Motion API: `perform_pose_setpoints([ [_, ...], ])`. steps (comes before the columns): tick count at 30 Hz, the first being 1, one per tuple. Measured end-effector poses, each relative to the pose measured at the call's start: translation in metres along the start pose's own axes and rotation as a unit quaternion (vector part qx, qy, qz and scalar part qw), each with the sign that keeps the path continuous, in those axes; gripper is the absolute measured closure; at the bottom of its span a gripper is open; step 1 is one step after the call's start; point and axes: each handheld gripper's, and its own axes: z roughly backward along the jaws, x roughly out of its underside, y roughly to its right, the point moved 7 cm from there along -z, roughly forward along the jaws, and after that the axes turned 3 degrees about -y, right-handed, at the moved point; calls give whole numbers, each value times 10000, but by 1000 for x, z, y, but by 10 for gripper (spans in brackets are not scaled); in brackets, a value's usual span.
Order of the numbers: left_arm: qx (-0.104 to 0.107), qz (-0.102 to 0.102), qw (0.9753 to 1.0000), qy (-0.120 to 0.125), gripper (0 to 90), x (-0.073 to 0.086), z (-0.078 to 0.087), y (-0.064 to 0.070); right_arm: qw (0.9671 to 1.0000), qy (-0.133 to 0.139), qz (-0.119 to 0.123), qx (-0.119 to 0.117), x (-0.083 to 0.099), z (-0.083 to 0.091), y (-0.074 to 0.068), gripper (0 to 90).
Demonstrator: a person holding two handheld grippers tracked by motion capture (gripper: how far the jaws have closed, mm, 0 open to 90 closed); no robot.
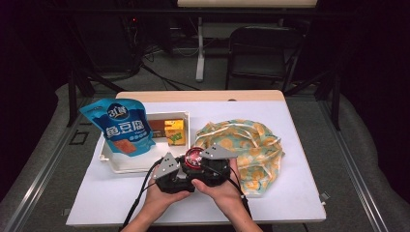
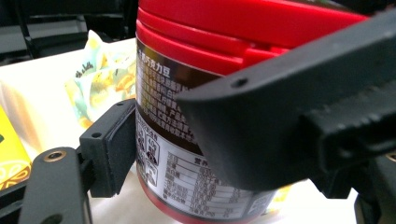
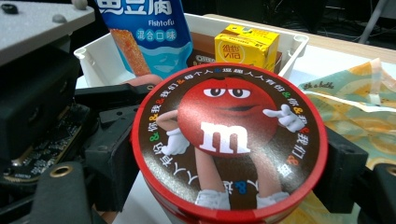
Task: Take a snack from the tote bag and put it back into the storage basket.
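Observation:
A round candy tub with a red lid and an M&M figure on top is held just above the white table, in front of the tray. My left gripper grips it from the left, one pad flat against the labelled wall. From the right comes my right gripper; in the right gripper view its jaws stand on either side of the tub, touching it. The two gripper bodies nearly meet, with a hand on each.
A white tray at the left holds a blue Fishtofu pouch, a yellow drink carton and a brown packet. A crumpled floral cloth bag lies just right of the grippers. A black chair stands beyond the table.

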Motion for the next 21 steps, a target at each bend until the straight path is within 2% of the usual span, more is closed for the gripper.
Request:
perform_pose_setpoints([
  [3,-65,-99,9999,-36,235,1,2,-1,10000,-11,-6,-81,0,-2,-1,209],
  [4,-21,-136,9999,-48,239,1,2,0,9999,-29,43,-102,0,-2,-1,208],
  [7,-120,-233,9996,-95,248,1,4,0,9999,-2,84,-146,0,-2,-2,206],
  [8,-62,-253,9996,-95,249,0,5,0,9998,-6,101,-153,0,-2,-3,206],
  [13,-65,-145,9999,10,240,-1,5,2,9998,32,134,-121,-2,1,-3,208],
  [15,34,-102,9999,-6,224,-1,5,2,9999,23,112,-128,-2,2,-3,208],
  [18,75,-87,9999,-110,170,2,2,2,9996,33,31,-273,-3,3,-5,209],
  [20,17,-110,9999,-122,176,2,2,2,9996,20,64,-281,-4,3,-6,208],
  [21,125,-127,9998,-122,188,2,3,2,9995,18,58,-297,-4,3,-7,209],
])
